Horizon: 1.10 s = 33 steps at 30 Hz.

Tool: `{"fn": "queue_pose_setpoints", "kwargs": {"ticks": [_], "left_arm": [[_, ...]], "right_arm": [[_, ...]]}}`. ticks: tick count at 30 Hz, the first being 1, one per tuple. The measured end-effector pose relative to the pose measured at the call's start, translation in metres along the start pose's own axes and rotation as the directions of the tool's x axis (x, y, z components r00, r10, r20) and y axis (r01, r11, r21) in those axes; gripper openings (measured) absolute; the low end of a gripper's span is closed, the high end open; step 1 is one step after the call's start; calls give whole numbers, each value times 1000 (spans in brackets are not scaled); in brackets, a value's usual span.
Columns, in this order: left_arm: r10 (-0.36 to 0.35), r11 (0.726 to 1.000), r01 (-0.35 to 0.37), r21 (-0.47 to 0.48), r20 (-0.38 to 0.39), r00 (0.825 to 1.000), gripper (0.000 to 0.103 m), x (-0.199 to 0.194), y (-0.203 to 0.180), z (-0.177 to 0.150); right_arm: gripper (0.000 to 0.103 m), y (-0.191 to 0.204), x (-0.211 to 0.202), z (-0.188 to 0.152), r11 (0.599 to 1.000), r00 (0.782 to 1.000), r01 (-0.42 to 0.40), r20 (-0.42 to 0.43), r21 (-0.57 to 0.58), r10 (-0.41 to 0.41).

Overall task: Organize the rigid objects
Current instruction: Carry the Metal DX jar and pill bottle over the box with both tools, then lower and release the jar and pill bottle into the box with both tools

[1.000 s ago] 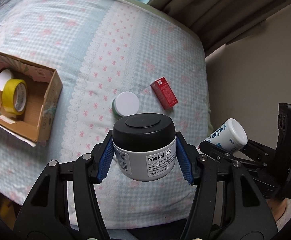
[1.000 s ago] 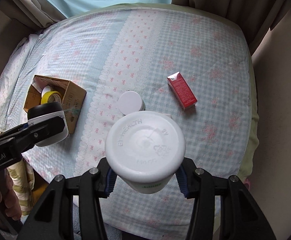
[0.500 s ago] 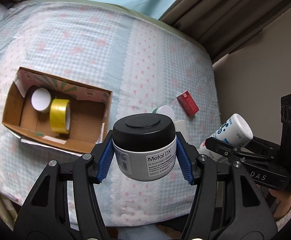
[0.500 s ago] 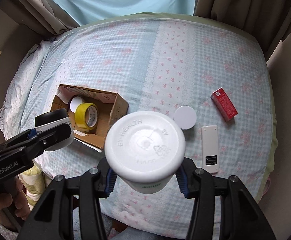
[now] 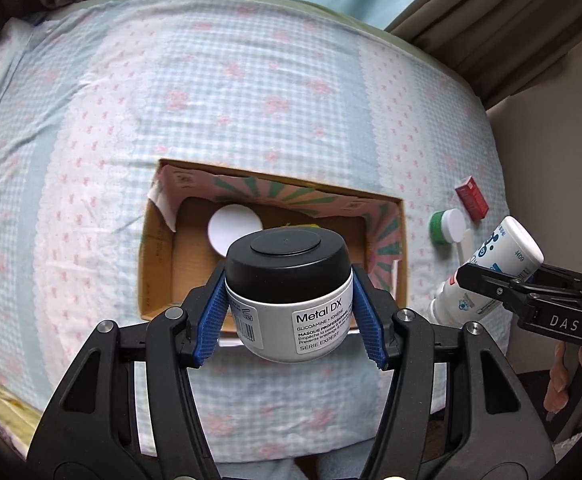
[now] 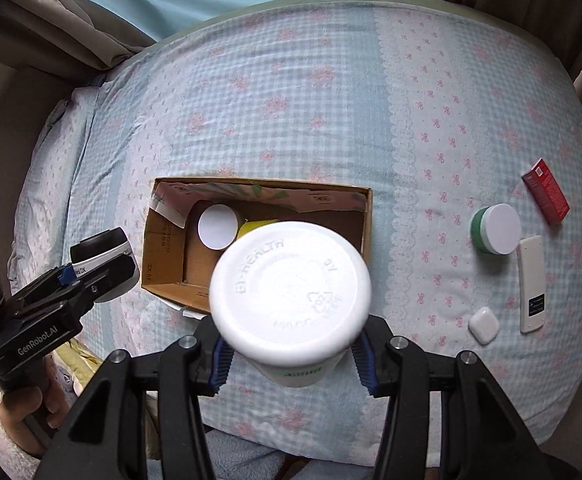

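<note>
My left gripper [image 5: 291, 316] is shut on a grey Metal DX jar [image 5: 289, 296] with a black lid, held above the near side of an open cardboard box [image 5: 153, 264]. My right gripper [image 6: 291, 356] is shut on a white bottle [image 6: 291, 292], seen cap-on, held above the box's [image 6: 365, 220] near right corner. The box holds a white-lidded jar [image 6: 217, 226] and a yellow tape roll [image 6: 251, 226], mostly hidden. The right gripper and its bottle [image 5: 491, 268] show at the right in the left wrist view; the left gripper's jar [image 6: 103, 264] shows at the left in the right wrist view.
On the checked bedsheet right of the box lie a green jar with a white lid [image 6: 497, 229], a red carton [image 6: 546, 192], a white remote [image 6: 532, 284] and a small white earbud case [image 6: 483, 325]. Curtains hang behind the bed. A wall stands at the right.
Both grippers have moved left with their loads. The box now sits straight under them, and the loose items have shifted to the right of both views.
</note>
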<state>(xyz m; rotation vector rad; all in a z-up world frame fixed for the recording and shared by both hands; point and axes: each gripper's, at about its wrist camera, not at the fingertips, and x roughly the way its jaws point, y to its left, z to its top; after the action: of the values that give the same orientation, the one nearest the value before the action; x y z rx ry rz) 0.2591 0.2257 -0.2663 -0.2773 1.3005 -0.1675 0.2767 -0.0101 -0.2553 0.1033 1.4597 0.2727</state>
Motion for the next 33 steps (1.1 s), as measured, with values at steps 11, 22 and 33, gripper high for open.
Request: {"fn": "queue_pose_setpoints", "kwargs": {"ticks": [11,22,33], "left_arm": [[90,992,-83,98,-79,993,54,79,61,12],[163,968,-139,210,-103,981,54,133,73,1],[187,943,-155,295,-82,979,54,154,64,-14]], "right_arm": [[46,19,90,28,995,990,81,-123,56,-74],[46,-1,144,31,985,971,161,-189,67,-145],[46,0,170,26,981,963,190,-203,49,-176]]}}
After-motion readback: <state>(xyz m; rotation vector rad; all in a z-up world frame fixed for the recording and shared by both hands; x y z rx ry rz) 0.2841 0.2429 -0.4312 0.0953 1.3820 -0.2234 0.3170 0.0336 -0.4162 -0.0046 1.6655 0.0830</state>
